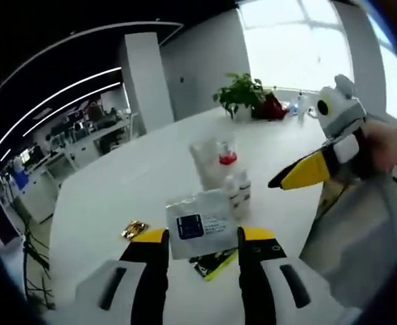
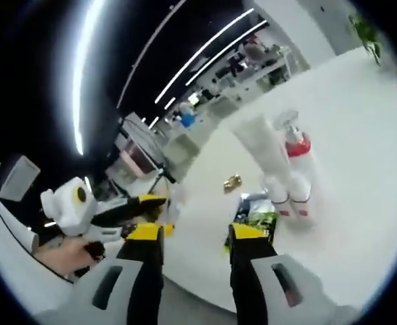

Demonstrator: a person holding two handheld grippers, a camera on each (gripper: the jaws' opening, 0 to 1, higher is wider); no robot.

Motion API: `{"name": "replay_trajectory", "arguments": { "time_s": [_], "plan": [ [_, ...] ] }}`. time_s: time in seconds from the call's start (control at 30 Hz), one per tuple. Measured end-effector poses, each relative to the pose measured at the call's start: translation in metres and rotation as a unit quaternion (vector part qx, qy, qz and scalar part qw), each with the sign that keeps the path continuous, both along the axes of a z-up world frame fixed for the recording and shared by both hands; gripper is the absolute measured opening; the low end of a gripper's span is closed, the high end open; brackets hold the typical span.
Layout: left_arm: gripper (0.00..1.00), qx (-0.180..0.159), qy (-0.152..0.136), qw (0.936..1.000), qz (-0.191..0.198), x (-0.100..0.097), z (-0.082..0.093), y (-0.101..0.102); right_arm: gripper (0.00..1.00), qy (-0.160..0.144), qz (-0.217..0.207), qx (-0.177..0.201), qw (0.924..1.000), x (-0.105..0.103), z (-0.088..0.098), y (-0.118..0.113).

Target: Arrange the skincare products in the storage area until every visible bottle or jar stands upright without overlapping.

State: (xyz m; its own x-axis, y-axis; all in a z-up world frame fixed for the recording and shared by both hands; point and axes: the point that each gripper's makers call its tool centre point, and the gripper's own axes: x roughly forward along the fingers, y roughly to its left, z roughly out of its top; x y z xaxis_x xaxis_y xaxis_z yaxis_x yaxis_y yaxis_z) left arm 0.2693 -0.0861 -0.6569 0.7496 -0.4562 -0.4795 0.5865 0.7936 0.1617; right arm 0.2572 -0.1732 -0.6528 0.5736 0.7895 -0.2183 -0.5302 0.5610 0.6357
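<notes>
On the white table (image 1: 117, 183) stand two small white bottles (image 1: 237, 189) side by side. Behind them rise a tall white tube (image 1: 206, 162) and a red-collared spray bottle (image 1: 227, 157). A flat white packet with a blue label (image 1: 198, 230) lies nearer, over a green-and-black sachet (image 1: 215, 263). My left gripper (image 1: 203, 237) is open, short of the packet and holding nothing. My right gripper (image 2: 197, 233) is open at the table's edge, with the tube (image 2: 262, 145), the spray bottle (image 2: 296, 145) and the small bottles (image 2: 289, 198) ahead of it. It also reaches in as the right gripper (image 1: 299, 175).
A small gold wrapper (image 1: 134, 229) lies left of the packet. A potted plant (image 1: 240, 95) and a red item stand at the table's far end. A hand (image 1: 394, 145) holds the right gripper. Office desks fill the background. The left gripper (image 2: 141, 203) hangs off the table's edge.
</notes>
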Motion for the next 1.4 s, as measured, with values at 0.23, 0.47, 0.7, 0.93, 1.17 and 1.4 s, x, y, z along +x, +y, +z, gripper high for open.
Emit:
{"name": "replay_trajectory", "arguments": {
  "time_s": [0.23, 0.47, 0.7, 0.93, 1.17, 1.4],
  "plan": [
    [0.37, -0.007, -0.008, 0.9998, -0.017, -0.008, 0.009, -0.009, 0.36, 0.015, 0.021, 0.011, 0.9996, 0.002, -0.003, 0.024],
    [0.37, 0.0, -0.009, 0.9994, -0.033, -0.014, 0.007, -0.014, 0.25, 0.026, 0.017, 0.033, 0.999, 0.008, -0.001, 0.03],
    [0.37, -0.003, -0.005, 0.9992, -0.039, -0.018, 0.006, -0.021, 0.06, 0.018, 0.022, 0.033, 0.999, 0.01, 0.001, 0.035],
    [0.36, -0.01, 0.005, 0.9994, -0.034, -0.016, 0.003, -0.02, 0.01, 0.007, 0.024, 0.044, 0.9987, 0.011, 0.006, 0.036],
    [0.38, -0.021, 0.013, 0.9992, -0.031, -0.016, 0.002, -0.018, 0.01, -0.004, 0.033, 0.038, 0.9987, 0.009, 0.008, 0.036],
    [0.42, -0.053, 0.038, 0.9975, -0.025, -0.021, -0.003, -0.009, 0.01, -0.016, 0.033, 0.028, 0.9989, 0.011, 0.009, 0.032]
  ]
}}
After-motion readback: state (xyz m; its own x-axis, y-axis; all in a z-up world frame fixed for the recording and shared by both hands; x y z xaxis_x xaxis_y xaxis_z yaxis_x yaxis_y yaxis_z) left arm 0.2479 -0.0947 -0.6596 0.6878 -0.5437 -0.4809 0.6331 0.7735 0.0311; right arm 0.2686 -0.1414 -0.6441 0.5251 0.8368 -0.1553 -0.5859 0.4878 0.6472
